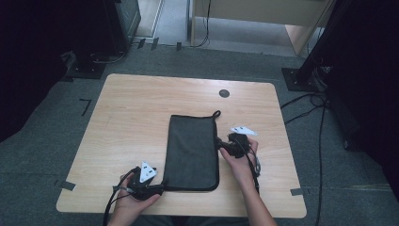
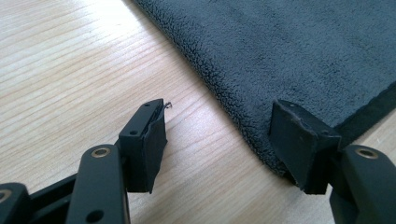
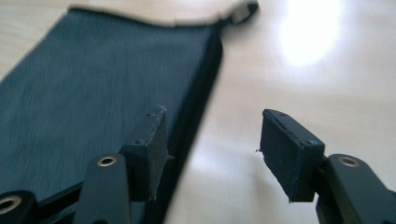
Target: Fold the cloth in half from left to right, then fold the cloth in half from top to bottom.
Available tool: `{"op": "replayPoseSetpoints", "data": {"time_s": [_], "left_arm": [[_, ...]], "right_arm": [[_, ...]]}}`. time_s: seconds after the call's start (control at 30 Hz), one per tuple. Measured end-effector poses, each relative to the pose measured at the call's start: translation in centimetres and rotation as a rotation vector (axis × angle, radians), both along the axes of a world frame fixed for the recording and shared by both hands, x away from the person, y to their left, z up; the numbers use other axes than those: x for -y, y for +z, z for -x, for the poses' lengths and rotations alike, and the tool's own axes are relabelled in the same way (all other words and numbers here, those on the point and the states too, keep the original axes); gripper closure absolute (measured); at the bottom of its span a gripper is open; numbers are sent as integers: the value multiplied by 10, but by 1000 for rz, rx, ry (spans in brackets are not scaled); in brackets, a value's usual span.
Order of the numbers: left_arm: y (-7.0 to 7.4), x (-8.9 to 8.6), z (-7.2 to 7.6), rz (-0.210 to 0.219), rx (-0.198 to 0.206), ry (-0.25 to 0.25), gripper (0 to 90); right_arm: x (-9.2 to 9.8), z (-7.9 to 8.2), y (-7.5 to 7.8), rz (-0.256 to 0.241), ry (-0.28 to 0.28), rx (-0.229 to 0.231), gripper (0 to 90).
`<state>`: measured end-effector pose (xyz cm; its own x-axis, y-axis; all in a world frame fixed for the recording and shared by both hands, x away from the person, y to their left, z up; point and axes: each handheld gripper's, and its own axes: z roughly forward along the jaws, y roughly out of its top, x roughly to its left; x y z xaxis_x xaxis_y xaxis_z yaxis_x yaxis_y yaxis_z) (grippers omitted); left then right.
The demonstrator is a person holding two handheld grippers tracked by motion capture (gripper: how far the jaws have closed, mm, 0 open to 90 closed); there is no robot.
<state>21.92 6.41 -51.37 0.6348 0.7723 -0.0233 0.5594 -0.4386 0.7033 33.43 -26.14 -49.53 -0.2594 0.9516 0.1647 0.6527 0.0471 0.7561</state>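
Observation:
A dark grey folded cloth [image 1: 192, 151] lies lengthwise on the wooden table [image 1: 127, 122], with a small loop [image 1: 216, 114] at its far right corner. My left gripper [image 1: 160, 187] is open at the cloth's near left corner; in the left gripper view its jaws straddle the fuzzy cloth edge [image 2: 243, 112], one fingertip [image 2: 299, 140] over the fabric. My right gripper [image 1: 220, 143] is open at the cloth's right edge; in the right gripper view the dark hem [image 3: 201, 98] runs between its jaws, nothing held.
A round black grommet [image 1: 224, 93] sits near the table's far edge. Grey carpet surrounds the table, with cables [image 1: 310, 106] on the right and black stands [image 1: 87, 66] at the back left. Bare wood lies left of the cloth.

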Motion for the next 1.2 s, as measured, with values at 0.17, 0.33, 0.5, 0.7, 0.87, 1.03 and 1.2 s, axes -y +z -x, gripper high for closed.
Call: {"op": "replayPoseSetpoints", "data": {"time_s": [0.17, 0.33, 0.5, 0.7, 0.87, 1.03, 1.2], "left_arm": [[-1, 0, 1, 2, 8, 1, 367], [-2, 0, 2, 2, 15, 7, 371], [-2, 0, 3, 5, 19, 11, 376], [-2, 0, 3, 6, 19, 8, 379], [-2, 0, 3, 6, 22, 9, 379], [-2, 0, 4, 5, 24, 13, 379], [0, -1, 2, 15, 18, 3, 358]], "right_arm": [[-21, -48, -1, 34, -18, 10, 371], [-34, -76, -10, 194, -14, -18, 390], [-14, -90, -13, 164, -87, -64, 342], [-14, -90, -4, 116, -72, -7, 402], [-15, -94, -7, 69, 30, -61, 396], [-10, -97, -12, 65, 30, -88, 412], [-9, -94, -15, 65, 78, -84, 412]]}}
